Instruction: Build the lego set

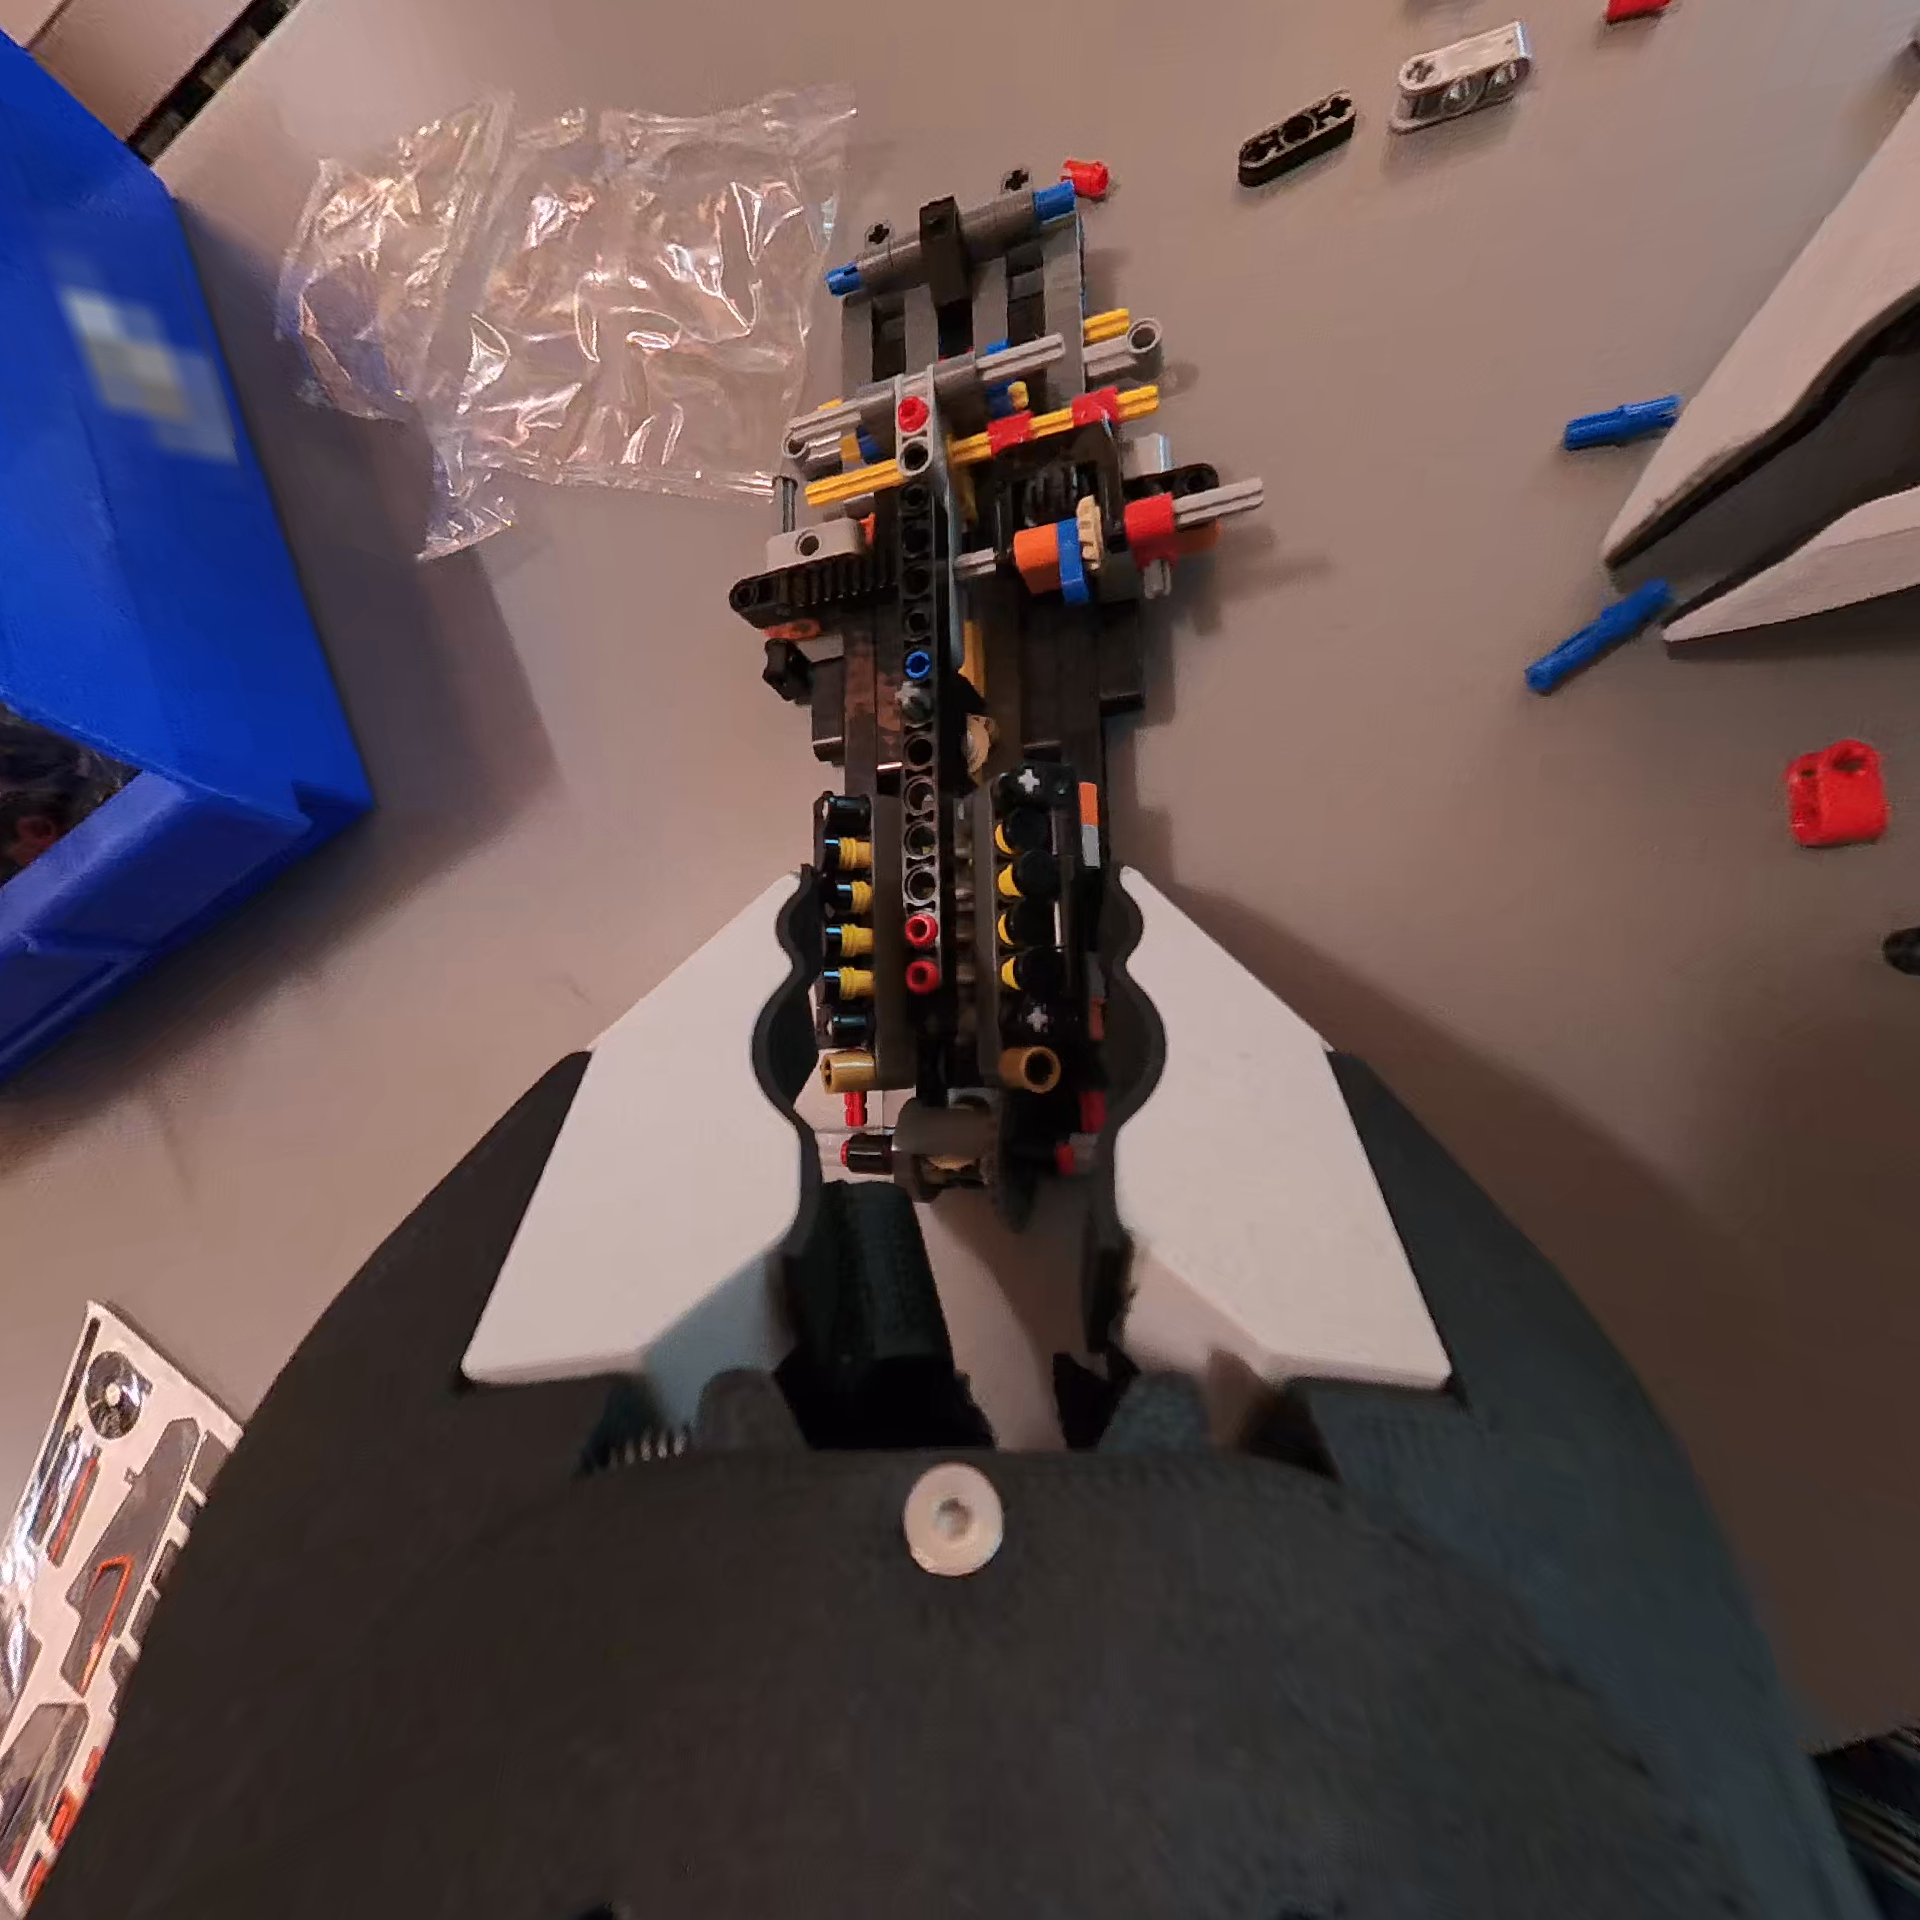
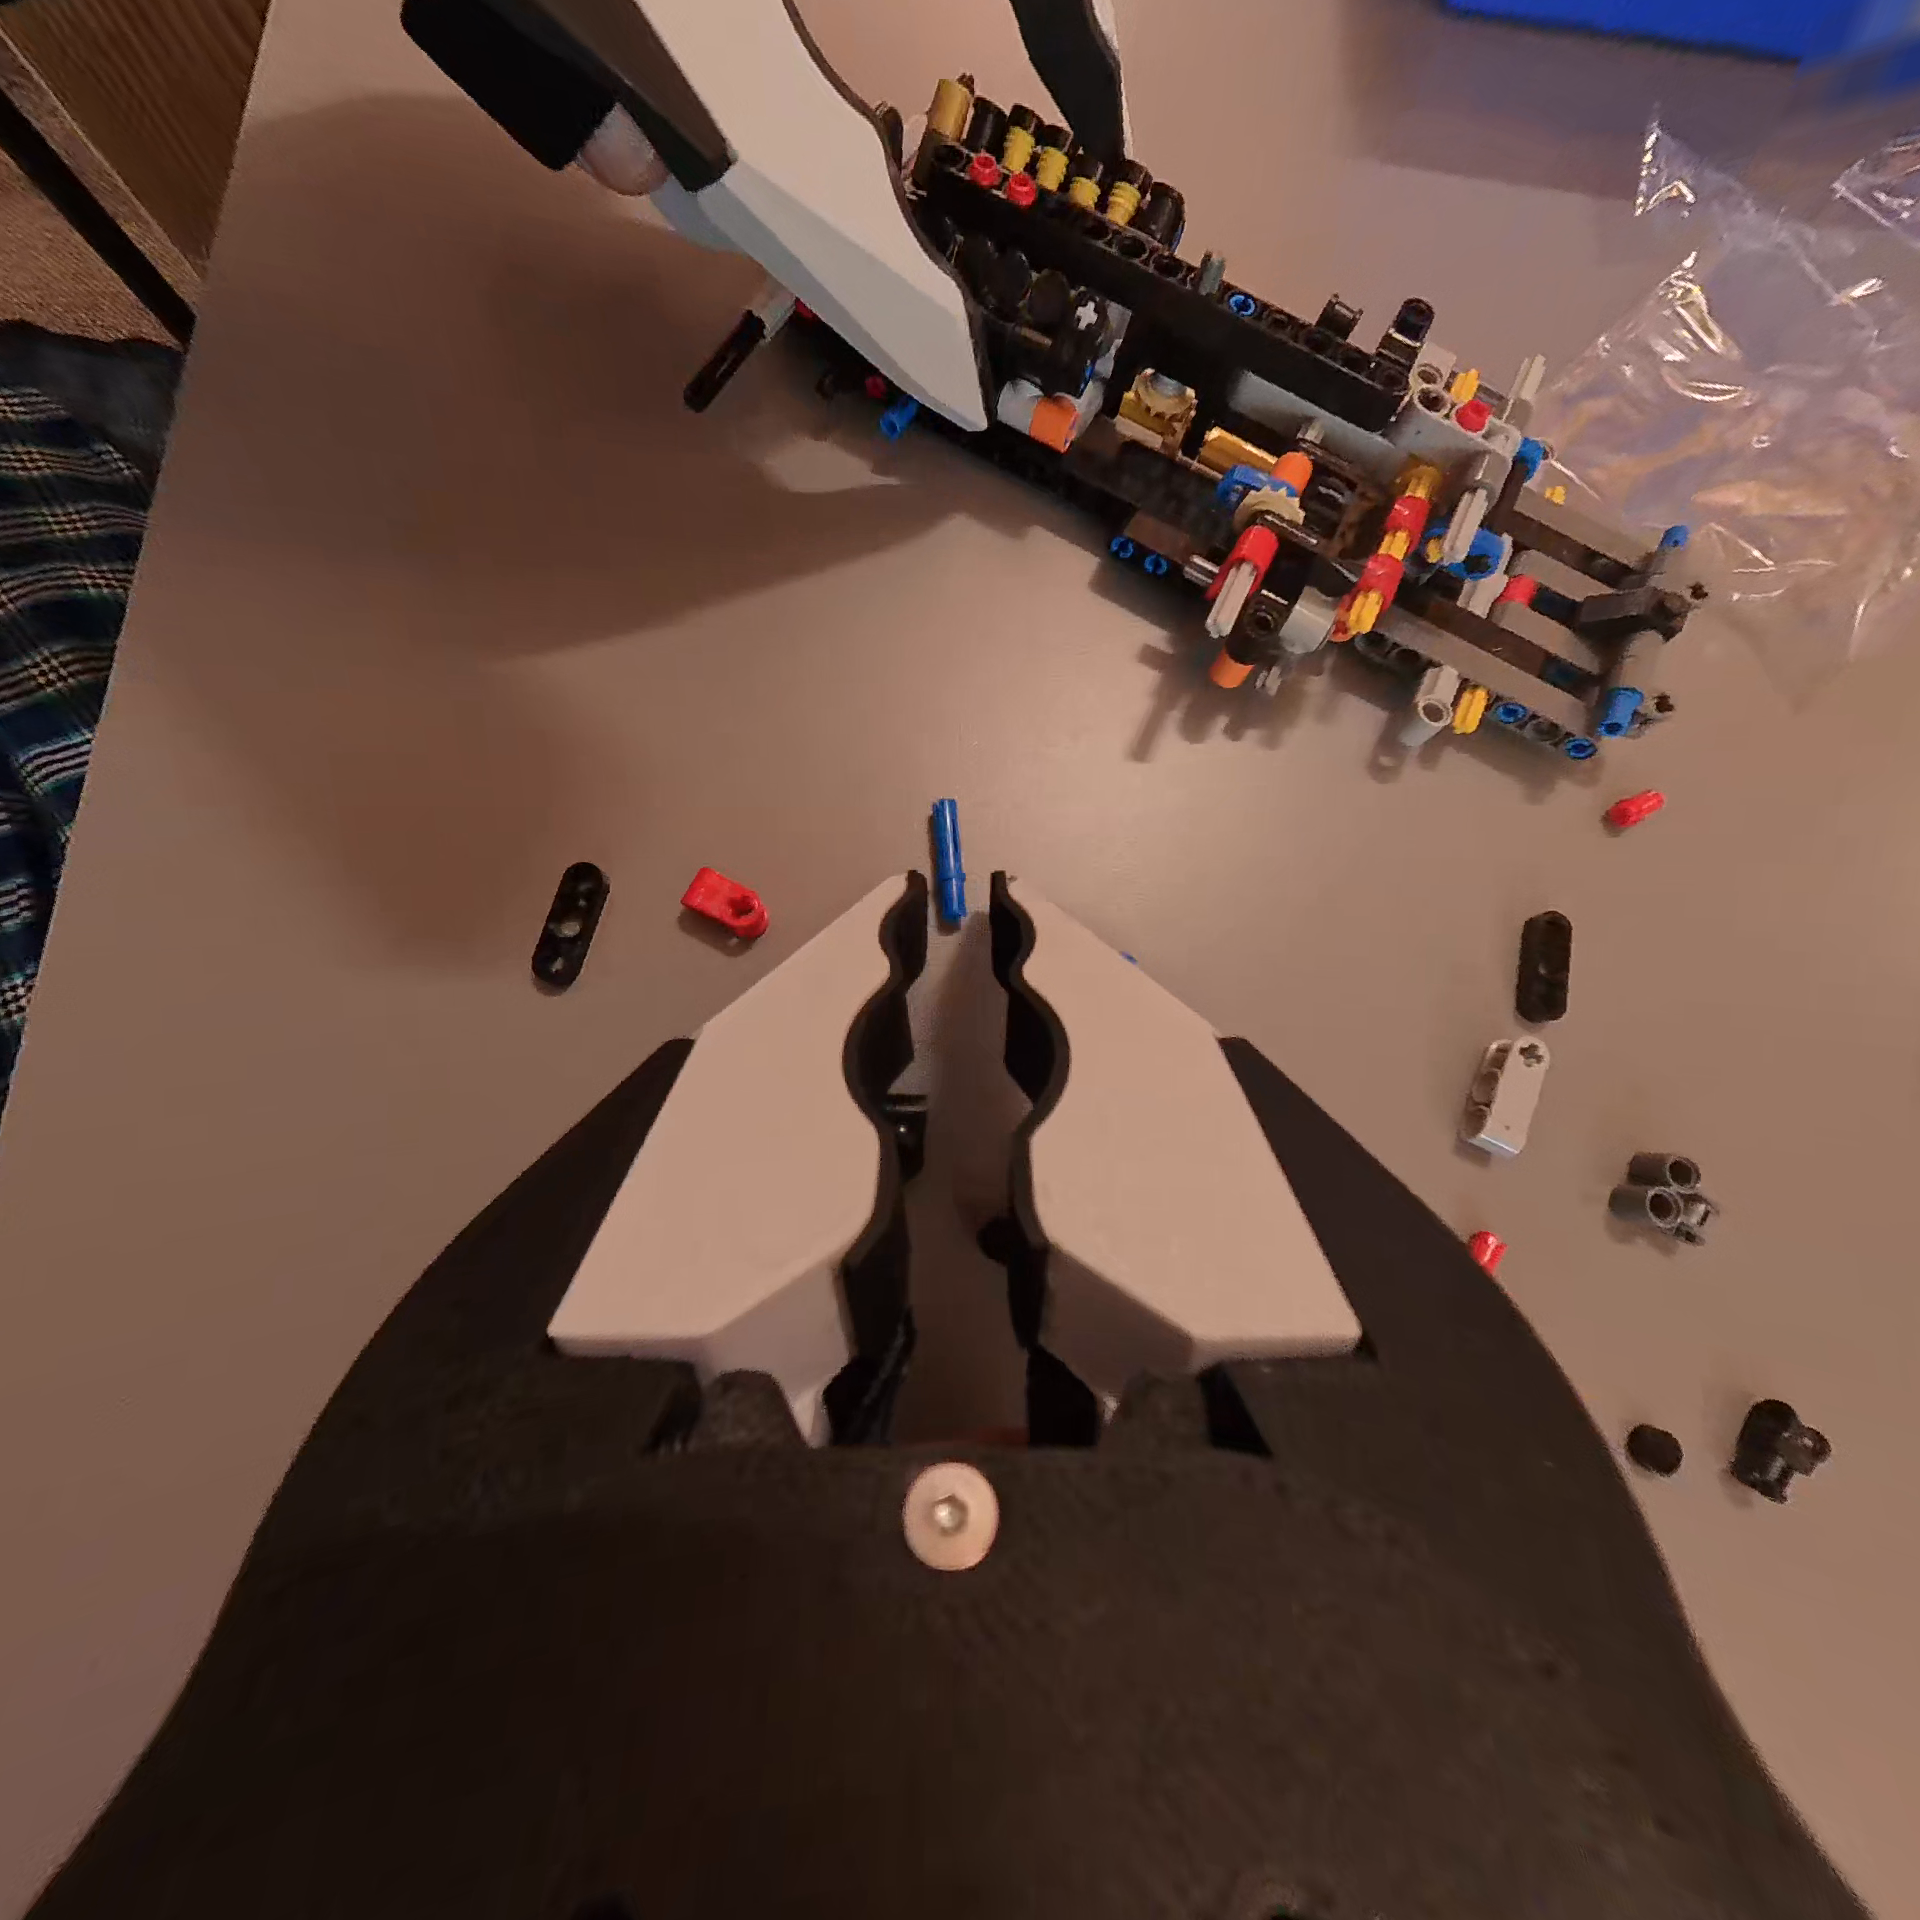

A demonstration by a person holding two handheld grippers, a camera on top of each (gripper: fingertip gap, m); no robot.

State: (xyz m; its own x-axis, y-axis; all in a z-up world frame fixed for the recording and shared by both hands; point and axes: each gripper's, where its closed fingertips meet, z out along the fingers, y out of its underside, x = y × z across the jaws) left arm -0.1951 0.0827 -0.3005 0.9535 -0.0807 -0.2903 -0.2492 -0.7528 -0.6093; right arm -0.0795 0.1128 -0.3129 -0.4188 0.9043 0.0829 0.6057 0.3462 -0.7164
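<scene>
Left gripper [image 1: 958, 977] pinching studded lego chassis [image 1: 966, 665]; right gripper [image 2: 958, 883] slightly spread around ribbed blue pin [image 2: 948, 858]; crinkled clear bag [image 1: 561, 301] far left.

This looks like a hobby or lab workroom set up for small assembly work rather than a kitchen or a shop. A plain beige bench [image 2: 416, 623] carries a half-built lego model [image 1: 966, 644] with loose pins and connectors scattered around it. A blue plastic parts bin [image 1: 156, 623] stands at one side, the stackable sort used for sorting small pieces, and an emptied clear plastic bag [image 1: 582, 301] lies crumpled next to it. A sticker sheet [image 1: 94, 1538] sits at the bench's near edge. Beyond the bench edge I can see some wood-toned furniture [image 2: 94, 156] and a dark plaid cloth [image 2: 52, 582] (what it belongs to I cannot tell).
</scene>
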